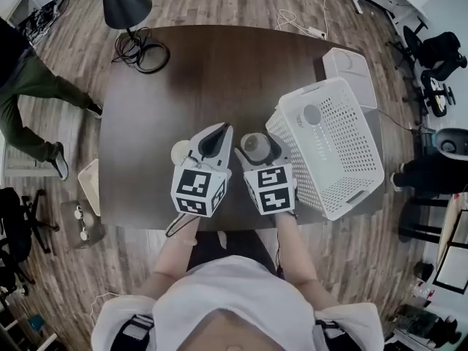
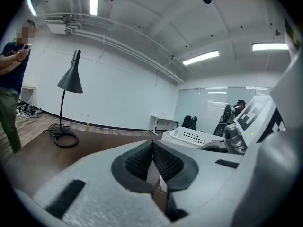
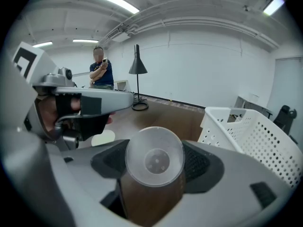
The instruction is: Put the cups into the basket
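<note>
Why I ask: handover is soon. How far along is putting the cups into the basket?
Done: one cup appears to sit inside the white basket. In hand: the right gripper has its jaws closed on a clear cup beside the basket. Left: a pale round item, probably another cup, sits on the table by the left gripper, whose jaws are shut and empty.

A dark brown tabletop (image 1: 219, 72) stands on a wood-plank floor (image 1: 73, 42). Beyond it rises a black floor lamp (image 1: 123, 2), its cable (image 1: 150, 55) coiled at the base. White walls (image 2: 118, 89), ceiling strip lights (image 2: 201, 57), and black office chairs (image 1: 439, 50) at right.
</note>
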`<state>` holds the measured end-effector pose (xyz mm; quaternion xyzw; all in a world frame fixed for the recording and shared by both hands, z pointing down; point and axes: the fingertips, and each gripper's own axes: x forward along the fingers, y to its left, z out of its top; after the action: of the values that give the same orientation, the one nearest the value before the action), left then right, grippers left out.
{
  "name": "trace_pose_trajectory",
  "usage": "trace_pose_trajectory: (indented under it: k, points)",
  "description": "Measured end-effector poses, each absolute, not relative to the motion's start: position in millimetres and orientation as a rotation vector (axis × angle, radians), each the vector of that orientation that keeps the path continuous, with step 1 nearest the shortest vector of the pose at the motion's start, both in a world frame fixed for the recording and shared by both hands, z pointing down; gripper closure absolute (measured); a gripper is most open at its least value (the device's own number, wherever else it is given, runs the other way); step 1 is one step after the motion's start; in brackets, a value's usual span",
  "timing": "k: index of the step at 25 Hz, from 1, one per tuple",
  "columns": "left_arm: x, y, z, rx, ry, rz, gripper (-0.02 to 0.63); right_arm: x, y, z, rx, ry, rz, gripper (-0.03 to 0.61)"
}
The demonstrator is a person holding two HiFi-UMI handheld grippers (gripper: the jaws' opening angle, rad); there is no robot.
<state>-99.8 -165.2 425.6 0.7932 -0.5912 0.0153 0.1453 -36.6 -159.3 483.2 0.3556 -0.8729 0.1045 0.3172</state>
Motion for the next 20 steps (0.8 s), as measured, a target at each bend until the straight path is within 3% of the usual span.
trace_pose_trajectory:
  k: [20]
  points:
    - [-113, -158, 358, 2.396, -1.807, 0.018, 0.603, -55, -160, 368, 1.051, -2.490, 0.059, 0.238]
